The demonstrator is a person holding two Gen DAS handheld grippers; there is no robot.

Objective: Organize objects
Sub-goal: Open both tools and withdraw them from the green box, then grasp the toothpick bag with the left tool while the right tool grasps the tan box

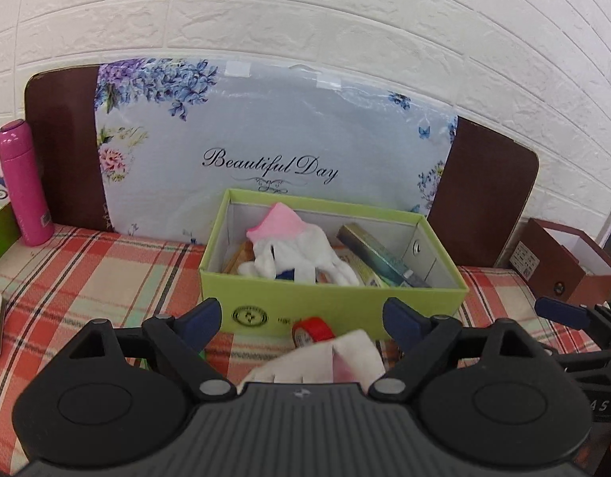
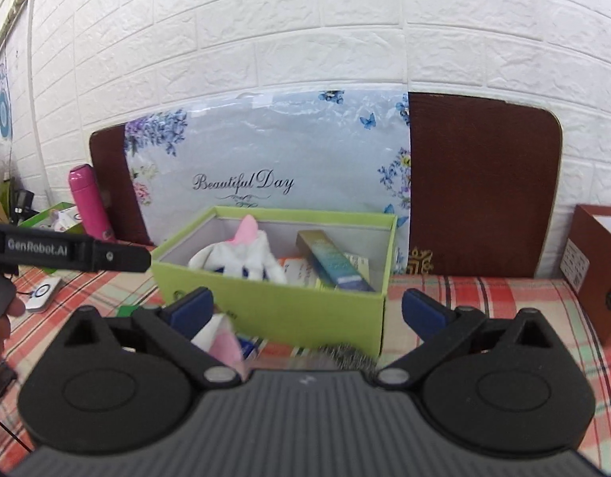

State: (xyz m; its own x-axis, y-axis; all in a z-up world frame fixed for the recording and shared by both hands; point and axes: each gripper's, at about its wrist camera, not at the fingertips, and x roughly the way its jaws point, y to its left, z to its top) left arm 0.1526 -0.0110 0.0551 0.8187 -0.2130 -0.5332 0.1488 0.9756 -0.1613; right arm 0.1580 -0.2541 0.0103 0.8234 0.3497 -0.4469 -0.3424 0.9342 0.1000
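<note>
Both claws released: left claw (image 1: 301, 314), right claw (image 2: 307, 310). Green box (image 1: 345, 302) near front; second glove (image 1: 325, 361) and tape (image 1: 311, 330) between box edge and left claw.

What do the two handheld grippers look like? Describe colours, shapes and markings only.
Both match. The left gripper and right gripper each have a ribbed dark grey body, two rounded matte black housings with circular recesses, silver pivot pins, and black linkage arms ending in dark blue pads. In the right wrist view, the left gripper's black side bar reads "GenRobot.AI" in white. No cables or sleeves are clearly visible.
</note>
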